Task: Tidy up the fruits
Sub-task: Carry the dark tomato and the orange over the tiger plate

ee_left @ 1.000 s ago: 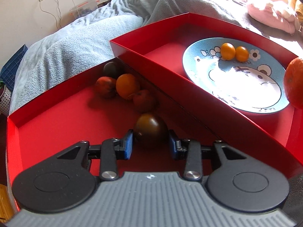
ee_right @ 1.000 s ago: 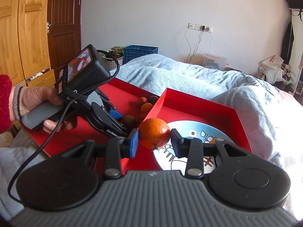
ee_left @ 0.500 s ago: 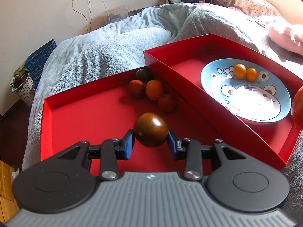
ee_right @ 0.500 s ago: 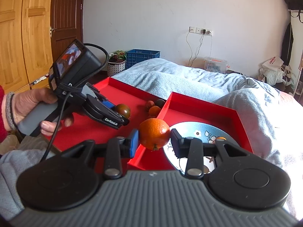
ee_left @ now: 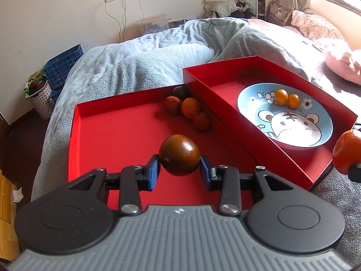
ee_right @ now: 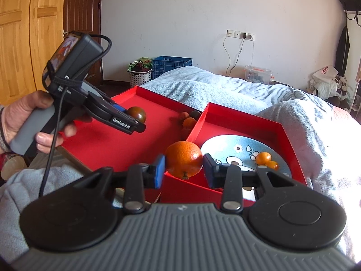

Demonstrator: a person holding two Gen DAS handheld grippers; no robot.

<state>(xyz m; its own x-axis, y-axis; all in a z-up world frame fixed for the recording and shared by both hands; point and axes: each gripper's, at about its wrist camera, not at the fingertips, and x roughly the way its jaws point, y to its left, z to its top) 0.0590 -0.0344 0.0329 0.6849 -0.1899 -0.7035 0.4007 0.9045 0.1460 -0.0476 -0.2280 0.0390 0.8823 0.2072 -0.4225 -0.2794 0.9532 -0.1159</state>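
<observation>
**Both fruits lifted, ready for the plate**

Now that the left gripper (ee_left: 179, 173) has risen clear of the large open red cardboard tray (ee_left: 117, 135) on the grey-blanketed bed (ee_left: 140, 67), where it sat low a second ago, its fingers stay clamped on the dark brown-red round tomato (ee_left: 179, 158). The second red tray (ee_left: 315, 169) holds the blue cartoon-printed plate (ee_left: 286, 115) with two small orange kumquats (ee_left: 287, 97). The right gripper (ee_right: 183, 171) still grips the bright orange mandarin (ee_right: 183, 162) above that tray's near corner. Four fruits (ee_left: 188, 108) remain to be moved.
</observation>
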